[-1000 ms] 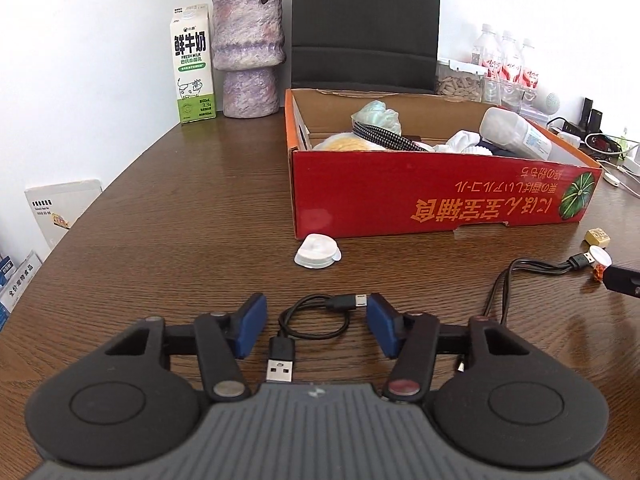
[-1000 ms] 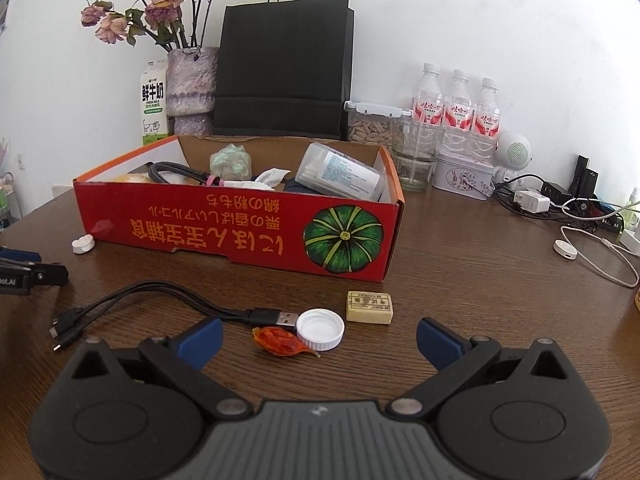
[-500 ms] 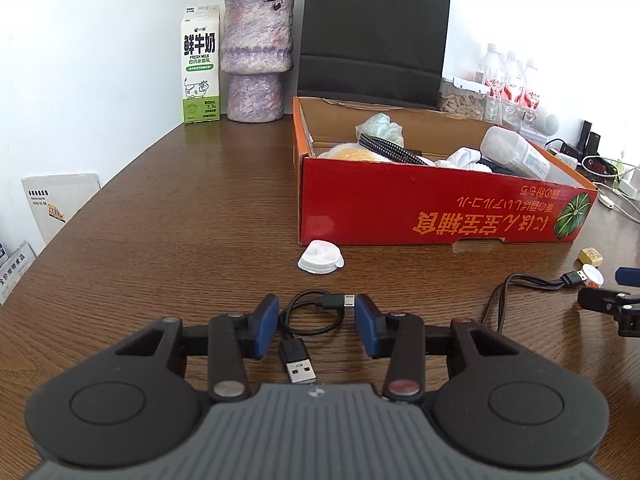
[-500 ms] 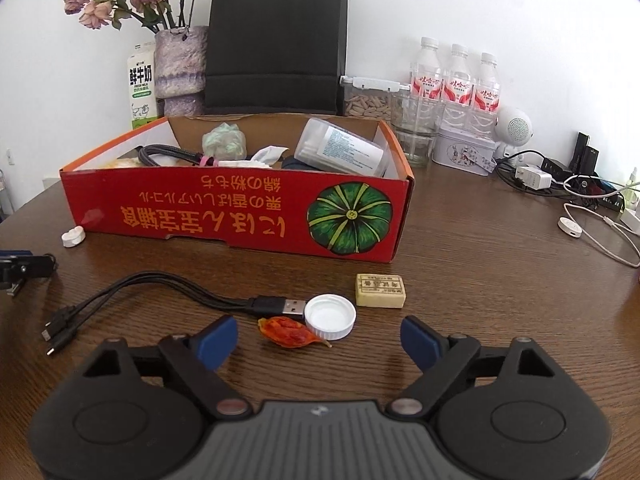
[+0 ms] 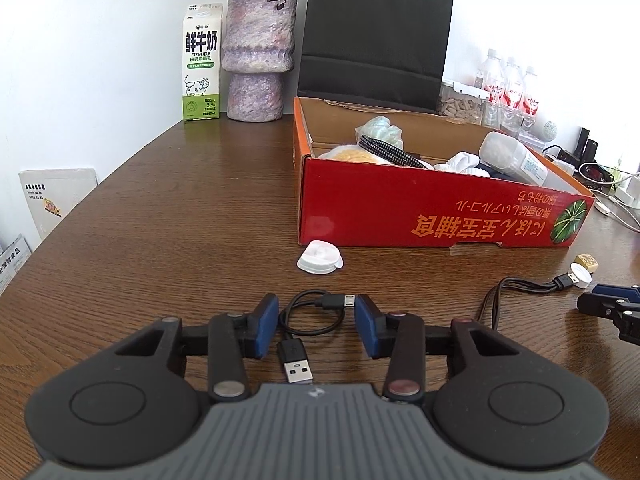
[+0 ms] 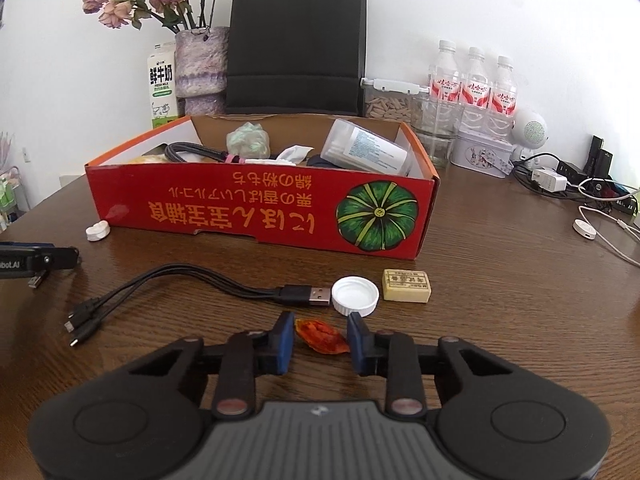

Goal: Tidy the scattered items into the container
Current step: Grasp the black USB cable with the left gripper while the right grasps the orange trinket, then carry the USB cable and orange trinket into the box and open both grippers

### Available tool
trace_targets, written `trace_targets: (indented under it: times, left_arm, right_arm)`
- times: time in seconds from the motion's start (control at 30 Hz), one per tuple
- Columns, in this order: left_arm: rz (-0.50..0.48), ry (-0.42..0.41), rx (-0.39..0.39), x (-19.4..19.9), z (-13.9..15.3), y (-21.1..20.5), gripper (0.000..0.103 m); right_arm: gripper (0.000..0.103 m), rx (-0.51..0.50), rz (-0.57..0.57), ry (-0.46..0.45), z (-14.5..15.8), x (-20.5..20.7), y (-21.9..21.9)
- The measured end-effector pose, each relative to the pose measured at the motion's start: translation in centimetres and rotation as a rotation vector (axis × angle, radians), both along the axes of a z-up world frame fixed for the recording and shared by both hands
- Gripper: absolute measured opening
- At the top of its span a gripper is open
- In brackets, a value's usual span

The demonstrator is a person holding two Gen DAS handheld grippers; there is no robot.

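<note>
Brown wood table (image 5: 192, 216) held everything. Left gripper (image 5: 316, 322) straddled a small looped black cable (image 5: 310, 322), pads apart from it. Right gripper (image 6: 320, 336) had just been closing around an orange wrapper (image 6: 322, 336), pads about touching. Red box (image 6: 256, 208) sat behind both.

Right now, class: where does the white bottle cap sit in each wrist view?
Left wrist view: white bottle cap far right, at the cable's plug.
Right wrist view: cap centre, just beyond the right claw.
Shared landmark: red box.
</note>
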State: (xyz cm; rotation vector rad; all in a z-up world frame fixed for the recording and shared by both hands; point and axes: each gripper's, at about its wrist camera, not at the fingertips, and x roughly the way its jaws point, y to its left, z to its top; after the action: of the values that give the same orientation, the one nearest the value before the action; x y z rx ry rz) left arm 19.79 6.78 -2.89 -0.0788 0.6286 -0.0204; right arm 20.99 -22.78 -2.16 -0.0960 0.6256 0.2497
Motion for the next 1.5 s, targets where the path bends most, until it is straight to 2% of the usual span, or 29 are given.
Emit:
trace_targets:
  times: [0.13,0.17,0.37,0.53,0.77,0.97,1.17,1.33,1.5]
  left_arm:
    - [-0.002,-0.006,-0.008,-0.1,0.1,0.0,0.042]
    - [-0.004,-0.009,-0.008,-0.2,0.1,0.0,0.042]
    - [0.001,-0.012,-0.012,-0.3,0.3,0.0,0.042]
    - [0.004,-0.024,-0.018,-0.4,0.6,0.0,0.042]
    - [-0.01,-0.122,-0.054,-0.9,4.0,-0.7,0.042]
    - [-0.056,-0.215,-0.046,0.9,8.0,-3.1,0.042]
    - [-0.08,-0.28,-0.051,4.0,10.4,-5.0,0.042]
    - [-0.069,-0.272,-0.057,7.4,10.5,-5.8,0.042]
    - [-0.046,-0.25,-0.058,10.5,8.4,-6.2,0.042]
  right_arm:
    - [0.018,0.01,0.013,-0.011,0.3,-0.7,-0.2]
    - [0.009,0.011,0.02,-0.011,0.3,-0.9,-0.2]
    - [0.009,0.026,0.038,-0.028,0.6,-1.4,-0.3]
    - [0.009,0.08,0.029,-0.062,1.9,-1.7,-1.3]
    - [0.009,0.106,0.037,-0.149,5.2,-1.2,-1.7]
    - [0.009,0.127,0.069,-0.232,8.4,1.4,-0.1]
    - [0.009,0.146,0.103,-0.264,9.9,5.0,2.3]
    - [0.009,0.146,0.11,-0.265,9.5,8.3,3.9]
    - [0.009,0.139,0.117,-0.242,8.0,11.5,4.8]
